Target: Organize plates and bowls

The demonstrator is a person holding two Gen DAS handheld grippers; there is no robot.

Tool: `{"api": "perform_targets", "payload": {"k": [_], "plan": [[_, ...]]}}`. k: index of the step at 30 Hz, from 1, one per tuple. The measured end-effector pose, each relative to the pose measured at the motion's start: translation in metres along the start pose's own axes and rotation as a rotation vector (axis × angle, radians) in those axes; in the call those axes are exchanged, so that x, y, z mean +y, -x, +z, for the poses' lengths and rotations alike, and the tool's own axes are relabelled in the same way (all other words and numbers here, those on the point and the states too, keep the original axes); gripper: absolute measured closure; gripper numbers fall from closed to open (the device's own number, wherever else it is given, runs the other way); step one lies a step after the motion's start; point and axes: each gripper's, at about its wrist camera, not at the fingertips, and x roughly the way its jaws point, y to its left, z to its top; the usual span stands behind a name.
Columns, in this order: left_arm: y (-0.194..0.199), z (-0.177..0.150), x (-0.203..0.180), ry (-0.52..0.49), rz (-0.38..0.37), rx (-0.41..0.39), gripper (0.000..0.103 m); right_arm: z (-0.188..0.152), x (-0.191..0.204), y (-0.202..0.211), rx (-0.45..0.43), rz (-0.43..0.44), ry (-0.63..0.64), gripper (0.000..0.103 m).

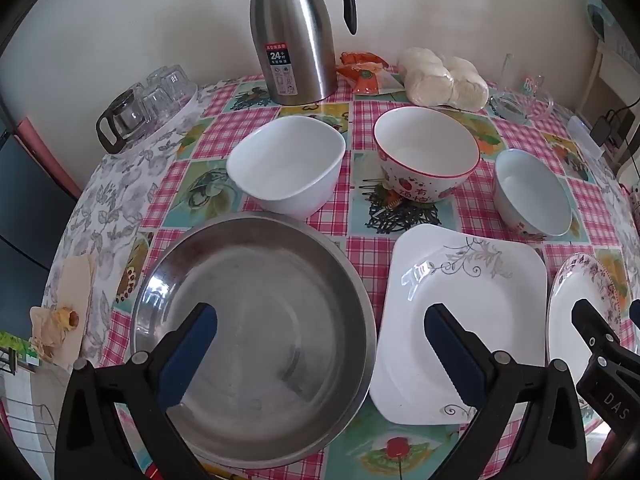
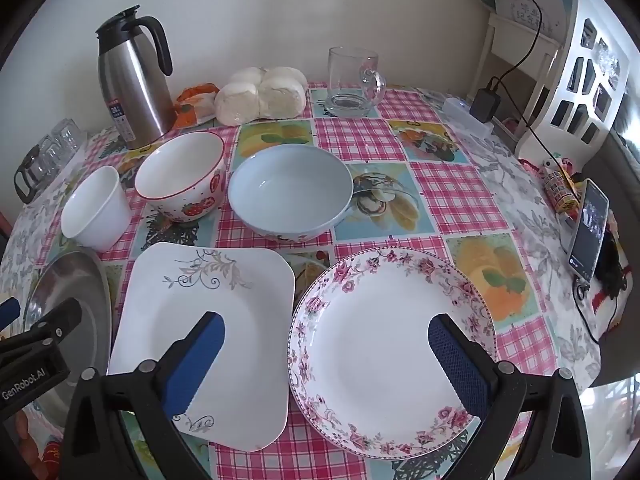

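A steel basin lies at the front left, also at the left edge of the right wrist view. Beside it are a square white plate and a round floral plate. Behind stand a square white bowl, a strawberry bowl and a pale blue bowl. My left gripper is open and empty above the basin's right rim. My right gripper is open and empty over the floral plate's left edge.
A steel thermos jug, bagged buns, a glass mug and upturned glasses stand at the back. A phone leans at the right. A charger and cable lie back right.
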Motion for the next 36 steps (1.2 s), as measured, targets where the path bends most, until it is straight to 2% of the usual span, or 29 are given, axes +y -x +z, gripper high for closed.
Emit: {"api": "perform_targets", "payload": {"k": [36], "plan": [[-0.0065, -0.003, 0.0024, -0.004, 0.006, 0.038, 0.0, 0.0031, 0.0097, 0.0005, 0.01, -0.018, 0.013, 0.0]]}}
